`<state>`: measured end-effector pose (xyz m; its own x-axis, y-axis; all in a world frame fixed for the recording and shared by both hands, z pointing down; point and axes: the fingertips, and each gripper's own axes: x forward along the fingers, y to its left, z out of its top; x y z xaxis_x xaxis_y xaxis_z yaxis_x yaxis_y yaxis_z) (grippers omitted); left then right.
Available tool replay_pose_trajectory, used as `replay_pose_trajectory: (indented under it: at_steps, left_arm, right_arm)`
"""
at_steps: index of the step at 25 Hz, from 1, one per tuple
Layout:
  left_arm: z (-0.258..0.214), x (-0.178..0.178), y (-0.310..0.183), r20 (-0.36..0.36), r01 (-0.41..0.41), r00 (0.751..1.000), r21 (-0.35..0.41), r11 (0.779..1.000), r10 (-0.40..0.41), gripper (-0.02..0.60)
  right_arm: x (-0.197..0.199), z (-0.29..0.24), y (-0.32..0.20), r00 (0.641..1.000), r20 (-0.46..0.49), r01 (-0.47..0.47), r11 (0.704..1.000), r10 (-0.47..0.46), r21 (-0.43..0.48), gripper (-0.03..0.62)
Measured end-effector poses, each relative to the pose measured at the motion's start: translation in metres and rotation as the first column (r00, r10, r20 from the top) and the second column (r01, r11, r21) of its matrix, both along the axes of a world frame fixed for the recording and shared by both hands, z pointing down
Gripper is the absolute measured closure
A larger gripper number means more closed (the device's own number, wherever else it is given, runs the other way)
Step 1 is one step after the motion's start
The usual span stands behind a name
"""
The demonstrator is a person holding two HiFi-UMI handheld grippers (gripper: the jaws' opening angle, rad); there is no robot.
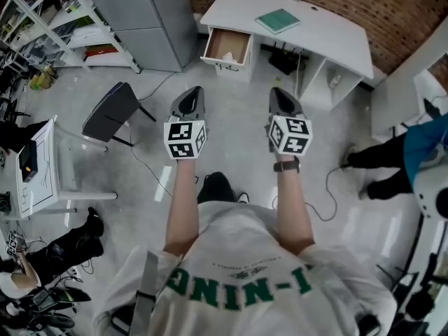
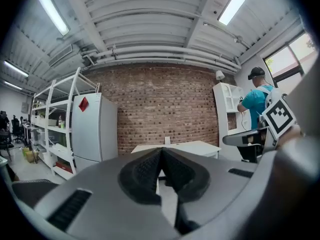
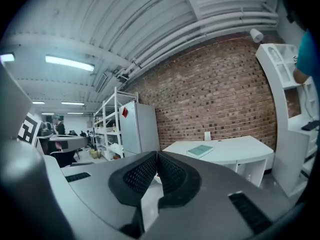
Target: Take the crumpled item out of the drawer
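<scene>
First walk closer to the open white drawer [image 1: 228, 46], where the small white crumpled item [image 1: 227, 64] lies near its front, then open the left hand-held gripper [image 1: 194, 92] and the right hand-held gripper [image 1: 278, 92], both shut tight and empty.

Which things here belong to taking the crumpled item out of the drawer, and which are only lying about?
For the job: open drawer; white desk; left gripper and right gripper, jaws together. The crumpled item itself is too small to tell.

Lying about: green book; black chair; grey cabinet; shelf rack.
</scene>
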<state>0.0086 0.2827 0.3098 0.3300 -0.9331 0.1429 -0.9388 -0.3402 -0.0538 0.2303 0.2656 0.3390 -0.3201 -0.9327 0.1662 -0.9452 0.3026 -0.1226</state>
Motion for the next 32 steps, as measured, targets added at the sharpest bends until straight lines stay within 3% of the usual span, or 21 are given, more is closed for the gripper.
replay_pose_trajectory:
  at_steps: [8, 16, 21, 27, 32]
  left_arm:
    - [0.024, -0.002, -0.049, -0.039, -0.04, 0.998, 0.017, 0.999, 0.041, 0.581]
    - [0.024, -0.015, -0.179, -0.032, -0.078, 0.996, 0.031, 0.996, 0.079, 0.583]
    - [0.026, -0.037, -0.259, -0.073, -0.091, 0.993, 0.041, 0.995, 0.094, 0.583]
    - [0.057, -0.057, -0.335, -0.058, -0.135, 0.99, -0.038, 0.99, 0.132, 0.581]
    - [0.081, -0.07, -0.384, -0.1, -0.176, 0.981, -0.068, 0.982, 0.169, 0.581]
  right_arm:
    - [-0.027, 0.028, -0.043, 0.999, 0.003, 0.037, 0.999, -0.037, -0.038, 0.588]
    - [-0.054, 0.03, -0.159, 0.999, -0.023, 0.042, 0.997, -0.044, -0.061, 0.588]
    - [-0.086, 0.036, -0.228, 0.998, -0.04, 0.049, 0.996, -0.052, -0.074, 0.588]
    - [-0.111, 0.062, -0.305, 0.998, -0.055, 0.034, 0.992, -0.041, -0.125, 0.588]
    - [-0.133, 0.091, -0.347, 0.998, -0.059, 0.024, 0.984, -0.035, -0.175, 0.588]
